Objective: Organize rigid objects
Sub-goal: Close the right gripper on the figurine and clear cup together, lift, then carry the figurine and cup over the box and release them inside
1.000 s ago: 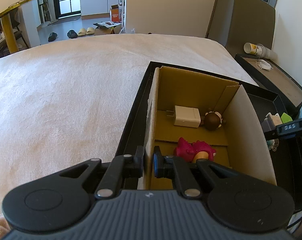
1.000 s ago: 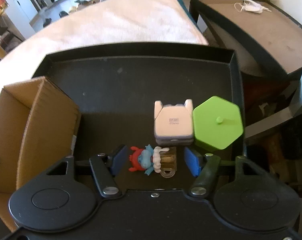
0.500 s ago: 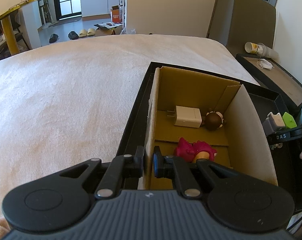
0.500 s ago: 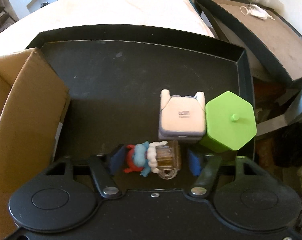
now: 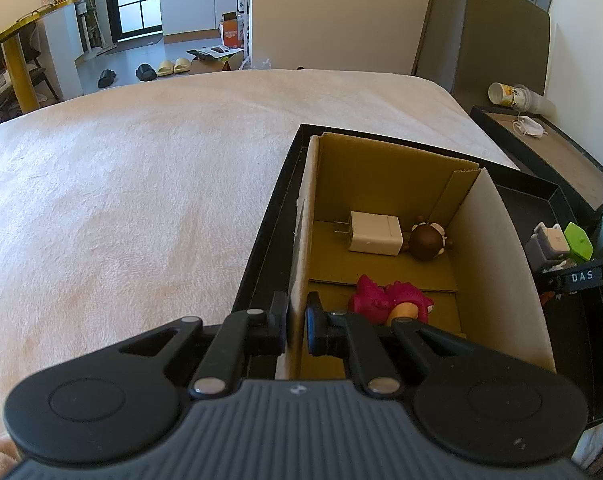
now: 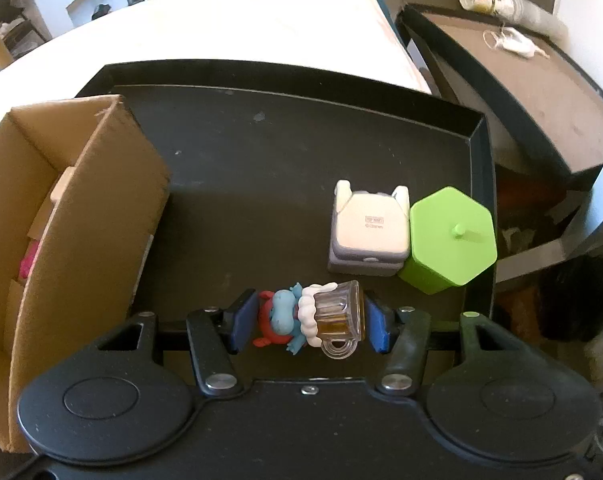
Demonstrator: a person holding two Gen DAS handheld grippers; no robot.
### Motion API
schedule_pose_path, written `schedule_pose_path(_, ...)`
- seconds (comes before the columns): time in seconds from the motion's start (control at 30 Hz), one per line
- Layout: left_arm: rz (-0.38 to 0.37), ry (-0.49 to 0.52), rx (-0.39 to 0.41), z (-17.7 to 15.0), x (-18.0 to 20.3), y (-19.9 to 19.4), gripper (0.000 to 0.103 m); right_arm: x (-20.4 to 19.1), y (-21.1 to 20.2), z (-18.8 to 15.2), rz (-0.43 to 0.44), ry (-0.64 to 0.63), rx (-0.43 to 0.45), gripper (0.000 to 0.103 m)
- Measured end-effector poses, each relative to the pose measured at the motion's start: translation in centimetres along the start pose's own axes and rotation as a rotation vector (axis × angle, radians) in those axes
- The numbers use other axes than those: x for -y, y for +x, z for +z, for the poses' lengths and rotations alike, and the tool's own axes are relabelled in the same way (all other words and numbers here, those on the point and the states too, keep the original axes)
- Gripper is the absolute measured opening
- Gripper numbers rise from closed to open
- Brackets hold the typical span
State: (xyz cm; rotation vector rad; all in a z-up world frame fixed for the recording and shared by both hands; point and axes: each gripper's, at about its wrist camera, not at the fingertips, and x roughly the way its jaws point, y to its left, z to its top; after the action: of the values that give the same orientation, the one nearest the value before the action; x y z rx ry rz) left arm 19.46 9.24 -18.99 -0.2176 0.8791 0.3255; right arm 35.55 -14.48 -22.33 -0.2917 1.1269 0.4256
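Observation:
My left gripper point(image 5: 296, 326) is shut on the near left wall of the cardboard box point(image 5: 497, 248). Inside the box lie a white charger point(image 5: 375, 233), a brown round figure point(image 5: 425, 242) and a pink figure point(image 5: 385, 300). The box stands in the left part of a black tray point(image 6: 285, 152). My right gripper point(image 6: 307, 322) points down at the tray's near right part. Its blue pads press on a small blue figurine with a clear beer mug point(image 6: 301, 316), which lies crosswise between them.
A white and grey case point(image 6: 367, 232) and a green hexagonal box point(image 6: 449, 240) stand side by side just beyond the right gripper. The cardboard box point(image 6: 101, 216) rises to its left. A second dark tray point(image 6: 541, 92) with a cup and a mask sits at the far right, past a cream blanket point(image 5: 141, 184).
The right gripper's jaws have come together onto the blue figurine, and the gripper has shifted slightly over the tray. The left gripper and the box stay as they were.

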Motion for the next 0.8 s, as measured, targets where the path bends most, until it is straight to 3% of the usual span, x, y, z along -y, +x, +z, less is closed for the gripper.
schedule_pose_path(0.8, -0.029, -0.03, -0.001, 0.0, -0.6, 0.0, 0.009, -4.6, -7.2, 2.2, 0.026, -0.13, 0.125, 0.055)
